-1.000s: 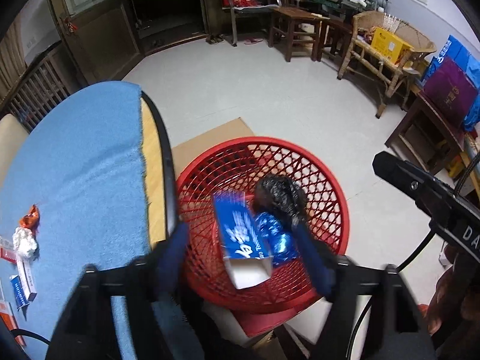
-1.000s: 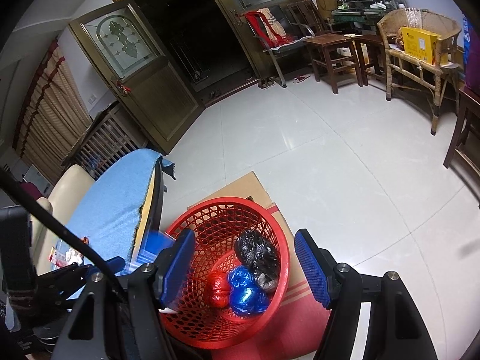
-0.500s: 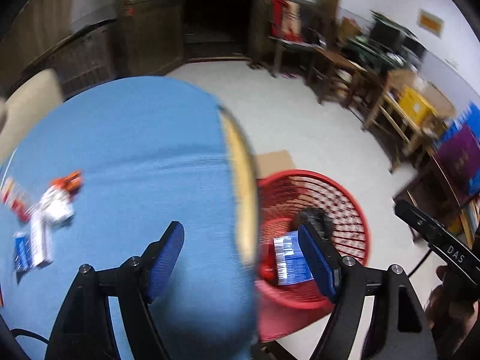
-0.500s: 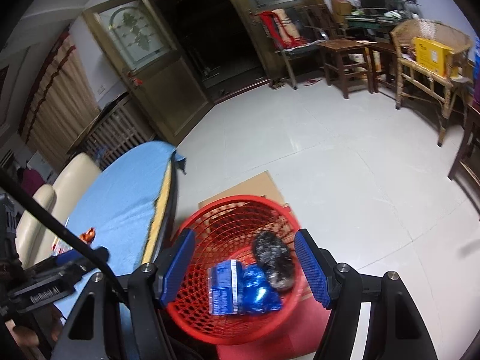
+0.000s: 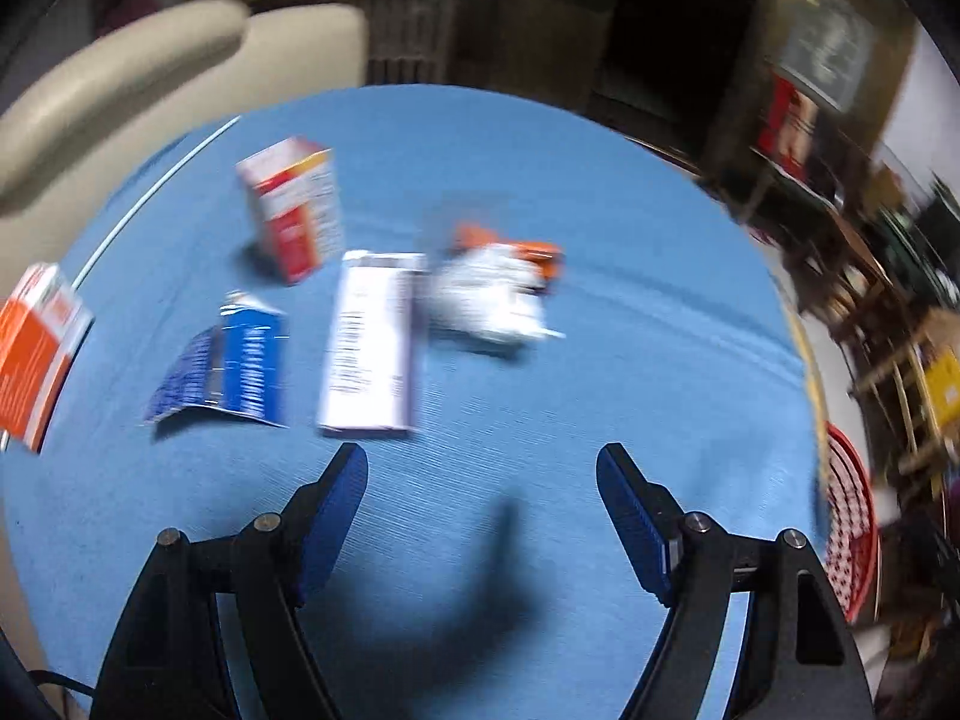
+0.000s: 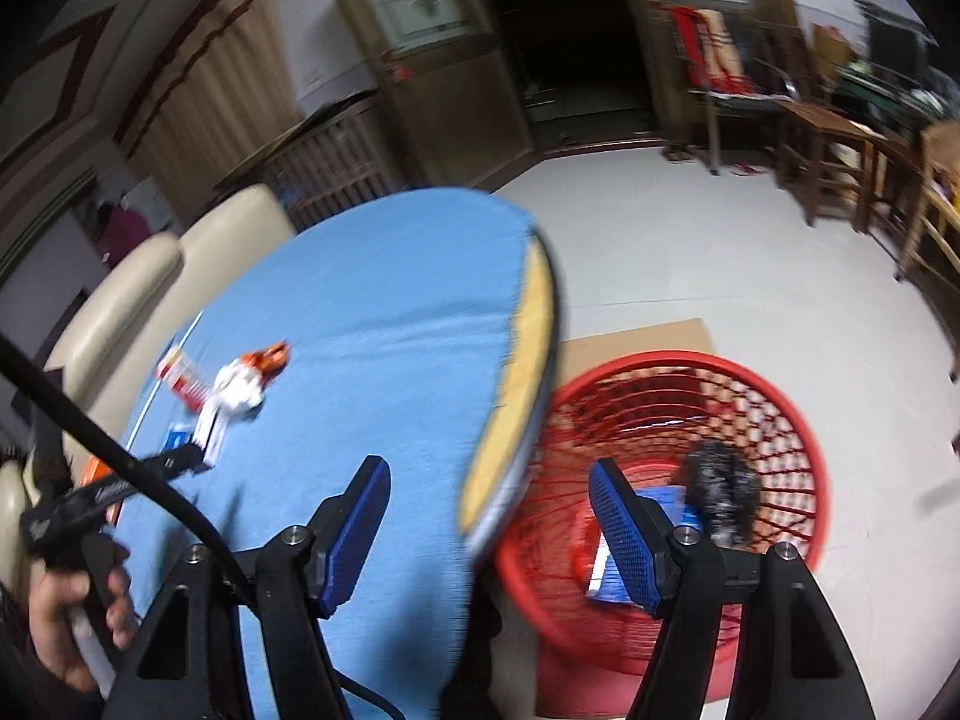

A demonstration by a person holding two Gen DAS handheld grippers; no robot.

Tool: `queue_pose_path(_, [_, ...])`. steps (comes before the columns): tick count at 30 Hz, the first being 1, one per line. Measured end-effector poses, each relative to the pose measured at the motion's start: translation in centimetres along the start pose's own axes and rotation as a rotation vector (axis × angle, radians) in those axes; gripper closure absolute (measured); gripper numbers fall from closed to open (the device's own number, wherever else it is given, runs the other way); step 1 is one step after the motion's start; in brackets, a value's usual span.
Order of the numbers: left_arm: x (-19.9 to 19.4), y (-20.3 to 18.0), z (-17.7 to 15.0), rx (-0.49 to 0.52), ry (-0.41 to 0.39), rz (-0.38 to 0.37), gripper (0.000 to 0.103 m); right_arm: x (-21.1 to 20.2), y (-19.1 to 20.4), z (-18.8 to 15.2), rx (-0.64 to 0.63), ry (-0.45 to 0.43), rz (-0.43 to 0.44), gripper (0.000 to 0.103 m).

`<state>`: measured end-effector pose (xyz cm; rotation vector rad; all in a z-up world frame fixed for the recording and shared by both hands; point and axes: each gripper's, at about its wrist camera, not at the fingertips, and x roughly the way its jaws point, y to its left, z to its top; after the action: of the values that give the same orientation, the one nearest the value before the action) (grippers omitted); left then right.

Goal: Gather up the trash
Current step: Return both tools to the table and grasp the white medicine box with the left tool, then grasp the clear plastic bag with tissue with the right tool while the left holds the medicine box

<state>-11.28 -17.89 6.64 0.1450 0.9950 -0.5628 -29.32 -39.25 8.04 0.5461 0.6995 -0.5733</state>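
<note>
Trash lies on the blue-covered round table point(image 5: 630, 360): a white flat box point(image 5: 372, 342), a crumpled white and orange wrapper point(image 5: 498, 288), a blue torn carton point(image 5: 234, 360), an upright red and white box point(image 5: 294, 207) and an orange box point(image 5: 36, 354) at the left edge. My left gripper point(image 5: 483, 498) hangs open and empty over the cloth, just short of the white box. My right gripper point(image 6: 489, 516) is open and empty, straddling the table edge and the red mesh basket point(image 6: 780, 396). The basket holds a black bag point(image 6: 720, 486) and a blue box point(image 6: 615, 576).
Cream chairs point(image 5: 120, 72) stand behind the table. The basket point(image 5: 849, 528) sits on cardboard point(image 6: 636, 336) on the white floor to the table's right. Wooden chairs and tables point(image 6: 840, 150) line the far wall. A hand point(image 6: 72, 618) holds the left gripper.
The left gripper swung from above the basket to over the table, facing the trash. The right gripper shifted left, from over the basket to the table edge. A blue box now lies in the basket.
</note>
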Motion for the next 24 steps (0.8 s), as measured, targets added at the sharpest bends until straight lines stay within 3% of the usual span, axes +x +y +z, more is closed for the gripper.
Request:
queue_pose_path(9, [5.7, 2.7, 2.3, 0.012, 0.044, 0.083, 0.024, 1.3, 5.8, 0.1, -0.111, 0.040, 0.007, 0.031])
queue_pose_path(10, [6.0, 2.8, 2.4, 0.016, 0.045, 0.074, 0.035, 1.5, 6.3, 0.0, -0.120, 0.045, 0.003, 0.031])
queue_pose_path(11, [6.0, 2.8, 2.4, 0.022, 0.035, 0.058, 0.057, 1.6, 6.6, 0.1, -0.127, 0.049, 0.001, 0.031])
queue_pose_path(17, [3.8, 3.4, 0.6, 0.024, -0.004, 0.007, 0.056, 4.0, 10.4, 0.8, -0.194, 0.074, 0.013, 0.031])
queue_pose_path(24, [0.5, 6.4, -2.9, -0.029, -0.027, -0.004, 0.056, 8.6, 18.9, 3.8, -0.335, 0.058, 0.132, 0.031])
